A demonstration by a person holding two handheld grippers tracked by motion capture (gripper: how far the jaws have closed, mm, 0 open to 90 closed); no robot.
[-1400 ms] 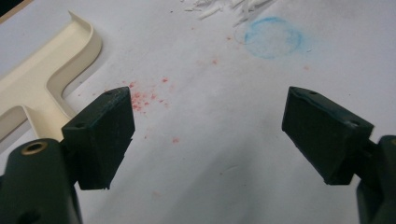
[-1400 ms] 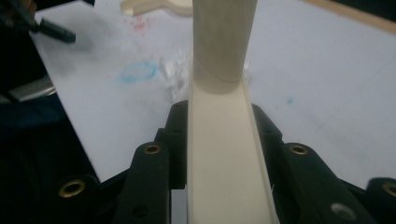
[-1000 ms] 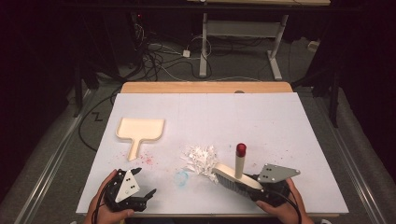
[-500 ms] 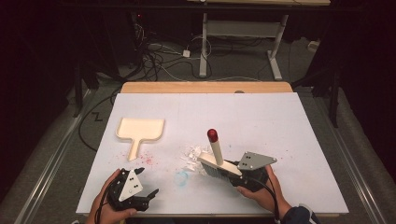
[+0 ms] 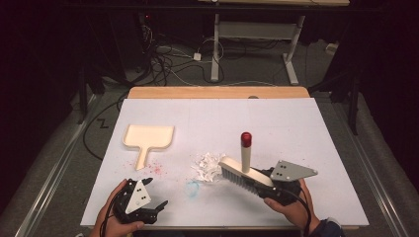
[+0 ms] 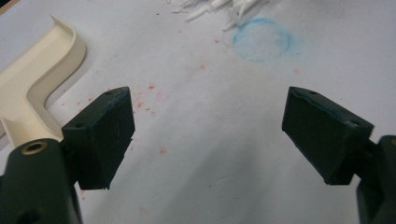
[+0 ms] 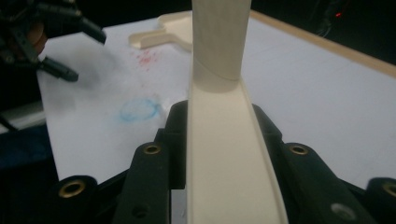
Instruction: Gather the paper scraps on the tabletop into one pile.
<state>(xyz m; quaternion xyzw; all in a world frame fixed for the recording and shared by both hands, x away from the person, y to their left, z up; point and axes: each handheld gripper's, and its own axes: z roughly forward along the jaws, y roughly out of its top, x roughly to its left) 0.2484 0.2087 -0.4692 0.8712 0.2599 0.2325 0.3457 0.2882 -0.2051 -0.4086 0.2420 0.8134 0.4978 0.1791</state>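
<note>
The right gripper [image 5: 269, 178] is clamping the back of a cream brush [image 5: 245, 174] near the front edge of the table [image 5: 296, 123], right of centre, with the bristles pointing down and left toward a small pile of white scraps [image 5: 207, 165]. The brush's upright handle with its red cap [image 5: 245, 139] is standing above the brush back. In the right gripper view the jaws are pressing on both sides of the brush [image 7: 224, 154].

The left gripper [image 5: 148, 200] is resting near the front left corner with its jaws standing wide apart and nothing between them; its pads [image 6: 100, 135] are hovering over bare, red-speckled table. The cream dustpan [image 5: 147, 139] is lying well apart from the pile, toward the left edge, and nobody is holding it.

The risk, as I judge it, is that the brush is pushing scraps with no pan to catch them: a stroke could scatter them across the blue chalk ring [image 5: 192, 187] or off the front edge. The tall handle could also lever the brush out of the grip if the bristles drag hard.
</note>
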